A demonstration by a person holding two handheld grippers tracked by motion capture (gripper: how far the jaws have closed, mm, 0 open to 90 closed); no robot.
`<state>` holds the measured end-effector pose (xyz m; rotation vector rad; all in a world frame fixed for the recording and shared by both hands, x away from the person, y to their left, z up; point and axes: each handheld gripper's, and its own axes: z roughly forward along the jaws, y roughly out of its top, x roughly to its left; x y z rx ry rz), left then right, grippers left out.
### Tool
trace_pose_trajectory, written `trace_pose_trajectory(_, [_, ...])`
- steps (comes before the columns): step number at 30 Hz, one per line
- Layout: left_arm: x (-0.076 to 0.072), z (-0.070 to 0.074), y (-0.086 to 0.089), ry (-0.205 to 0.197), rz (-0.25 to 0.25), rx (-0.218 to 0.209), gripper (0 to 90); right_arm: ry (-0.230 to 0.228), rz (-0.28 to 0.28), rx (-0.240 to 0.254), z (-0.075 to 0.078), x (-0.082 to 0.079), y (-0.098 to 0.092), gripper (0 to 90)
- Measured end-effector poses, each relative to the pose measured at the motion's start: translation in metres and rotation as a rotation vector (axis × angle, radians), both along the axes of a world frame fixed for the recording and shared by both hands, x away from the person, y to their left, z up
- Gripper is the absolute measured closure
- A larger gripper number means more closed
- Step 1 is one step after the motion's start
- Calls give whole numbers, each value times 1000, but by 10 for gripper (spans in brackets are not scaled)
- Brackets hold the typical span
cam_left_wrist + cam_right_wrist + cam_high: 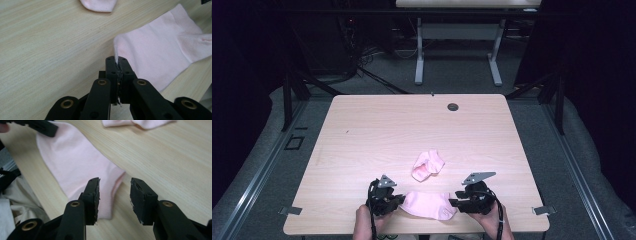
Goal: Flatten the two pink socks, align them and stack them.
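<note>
A flat pink sock (pixel 428 204) lies near the front edge of the wooden table (pixel 377 130), between my two grippers. My left gripper (pixel 398 200) is shut on the sock's left edge; in the left gripper view the jaws (pixel 117 61) pinch a fold of the pink sock (pixel 160 55). My right gripper (pixel 455 203) is open at the sock's right end. In the right gripper view its jaws (pixel 115 192) stand apart over the end of the sock (pixel 75 162), and neither presses on it. A second, crumpled pink sock (pixel 428 165) lies just beyond.
A round cable hole (pixel 453 106) sits near the table's far edge. Beyond the table stands another desk's white frame (pixel 419 60) on grey floor. The crumpled sock (pixel 140 123) lies ahead of the right gripper. The table's front edge is close under both hands.
</note>
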<state>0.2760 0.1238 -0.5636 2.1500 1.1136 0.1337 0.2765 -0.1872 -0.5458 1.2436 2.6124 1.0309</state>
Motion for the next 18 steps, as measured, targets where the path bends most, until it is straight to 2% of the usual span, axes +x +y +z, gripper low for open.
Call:
trace_pose_trajectory(2, [-2, 0, 1, -2, 8, 0, 889, 16, -25, 0, -6, 2, 2, 597])
trace_pose_trajectory(5, [-4, -1, 4, -8, 18, 2, 888, 23, -11, -24, -10, -2, 11, 616])
trace_pose_trajectory(7, [-5, -1, 5, -10, 25, -2, 889, 11, -13, -41, -12, -6, 20, 638])
trace_pose_trajectory(12, [-9, -2, 6, -20, 23, 6, 889, -35, -14, -144, -16, -14, 35, 730])
trace_pose_trajectory(15, [-11, -4, 5, -17, 20, 9, 889, -59, -8, -154, -15, -17, 39, 816])
trace_pose_trajectory(18, [-12, -6, 6, -15, 16, 9, 890, -58, -4, -154, -15, -17, 39, 847])
